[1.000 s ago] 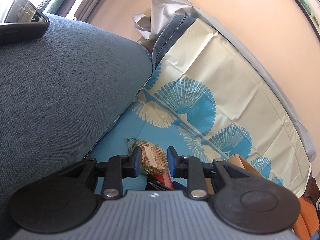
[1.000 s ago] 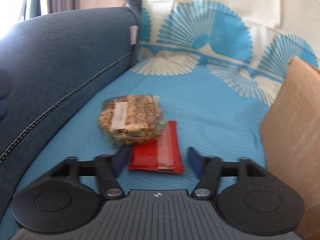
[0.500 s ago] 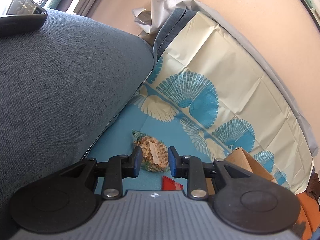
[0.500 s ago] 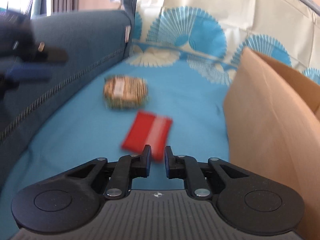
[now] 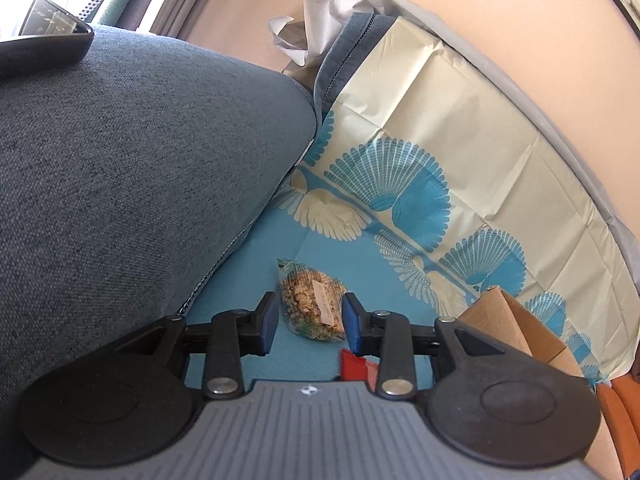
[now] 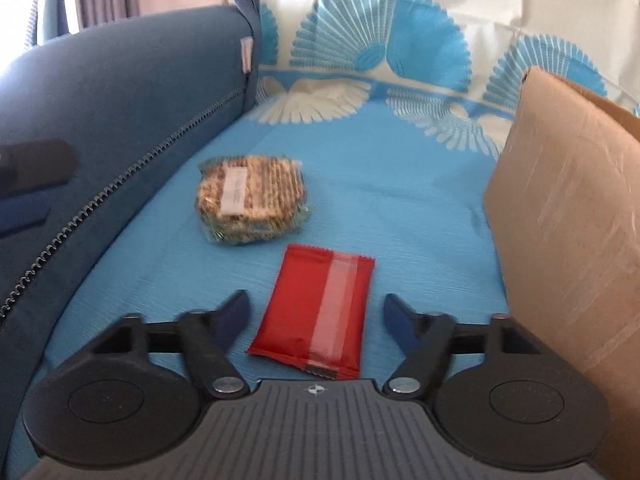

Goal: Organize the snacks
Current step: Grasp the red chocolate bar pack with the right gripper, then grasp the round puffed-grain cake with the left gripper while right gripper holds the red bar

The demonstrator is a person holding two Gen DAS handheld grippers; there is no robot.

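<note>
A clear packet of seeded crackers (image 6: 250, 200) lies on the blue cloth, and a red snack packet (image 6: 316, 308) lies just in front of it. My right gripper (image 6: 316, 312) hangs low over the red packet; its jaws are opening, with the packet between the pads and untouched. In the left wrist view my left gripper (image 5: 310, 322) hovers higher with its jaws opening, and the cracker packet (image 5: 312, 308) shows between its pads, clear of both. A corner of the red packet (image 5: 356, 364) peeks out beneath. An open cardboard box (image 6: 568, 220) stands to the right.
A grey-blue sofa armrest (image 5: 120, 180) rises on the left with a dark device (image 5: 44, 40) on top. The fan-patterned blue and cream cloth (image 6: 380, 184) covers the seat and backrest. The box (image 5: 508, 328) stands close beside my right gripper. Something orange (image 5: 616, 408) sits at the far right.
My right gripper snapped shut with nothing in it, then opened wide again around the red packet. My left gripper's jaws have widened, and the cracker packet now sits between them.
</note>
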